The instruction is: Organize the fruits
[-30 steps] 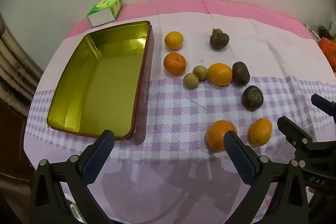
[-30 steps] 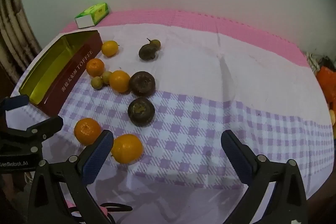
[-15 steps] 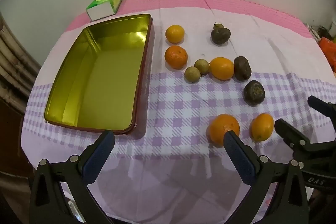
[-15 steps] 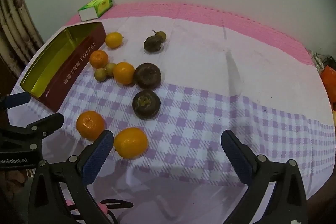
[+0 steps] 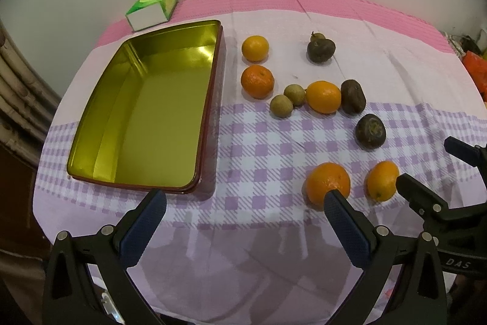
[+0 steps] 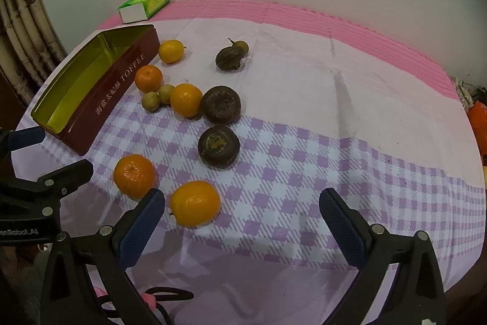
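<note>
An empty gold-lined toffee tin (image 5: 91, 124) (image 6: 121, 75) lies at the table's left. Right of it are scattered several oranges, dark brown fruits and small green-brown ones. Nearest me sit a wrinkled orange (image 5: 327, 180) (image 6: 134, 175) and a smooth orange (image 5: 382, 180) (image 6: 194, 203). My left gripper (image 5: 245, 201) hangs open over the near table edge, its right finger just in front of the wrinkled orange. My right gripper (image 6: 242, 201) is open too, its left finger between the two near oranges. Neither holds anything.
A green and white box (image 5: 152, 8) (image 6: 144, 4) stands at the back left near the wall. The checked cloth (image 6: 350, 166) on the right side carries nothing. Orange items (image 5: 476, 69) lie beyond the table's right edge.
Both grippers have risen and drawn slightly forward over the table, so the tin and fruits sit lower and nearer in view. Both stay open.
</note>
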### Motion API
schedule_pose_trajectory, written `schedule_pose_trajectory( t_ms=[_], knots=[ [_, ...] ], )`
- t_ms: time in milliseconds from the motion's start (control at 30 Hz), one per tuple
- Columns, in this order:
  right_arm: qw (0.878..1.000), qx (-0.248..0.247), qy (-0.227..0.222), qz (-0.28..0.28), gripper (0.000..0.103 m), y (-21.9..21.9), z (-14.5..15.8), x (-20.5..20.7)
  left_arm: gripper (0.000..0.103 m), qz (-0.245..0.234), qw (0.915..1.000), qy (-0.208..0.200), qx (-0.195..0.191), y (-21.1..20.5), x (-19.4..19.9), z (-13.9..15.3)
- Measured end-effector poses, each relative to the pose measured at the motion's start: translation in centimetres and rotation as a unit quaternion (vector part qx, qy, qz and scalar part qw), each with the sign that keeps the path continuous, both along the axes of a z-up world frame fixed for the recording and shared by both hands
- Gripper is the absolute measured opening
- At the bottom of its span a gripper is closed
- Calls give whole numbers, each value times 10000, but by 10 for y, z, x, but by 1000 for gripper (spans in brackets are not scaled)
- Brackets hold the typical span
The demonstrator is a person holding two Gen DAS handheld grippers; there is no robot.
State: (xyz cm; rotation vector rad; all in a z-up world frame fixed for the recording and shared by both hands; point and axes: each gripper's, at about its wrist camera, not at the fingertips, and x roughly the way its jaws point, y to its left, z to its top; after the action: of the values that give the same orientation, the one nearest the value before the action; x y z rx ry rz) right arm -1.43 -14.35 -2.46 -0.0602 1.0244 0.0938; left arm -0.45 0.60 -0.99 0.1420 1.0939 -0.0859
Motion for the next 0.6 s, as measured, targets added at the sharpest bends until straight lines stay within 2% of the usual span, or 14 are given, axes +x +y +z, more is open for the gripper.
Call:
schedule_pose_trajectory(
  t_ms=[233, 600],
  knots=[
    [9999, 134, 33, 24, 100, 0, -1, 0, 103, 30, 10000, -2, 13, 2, 1, 1],
    [9998, 208, 52, 59, 94, 0, 1, -1, 102, 95, 9999, -15, 40, 8, -1, 2]
  ],
)
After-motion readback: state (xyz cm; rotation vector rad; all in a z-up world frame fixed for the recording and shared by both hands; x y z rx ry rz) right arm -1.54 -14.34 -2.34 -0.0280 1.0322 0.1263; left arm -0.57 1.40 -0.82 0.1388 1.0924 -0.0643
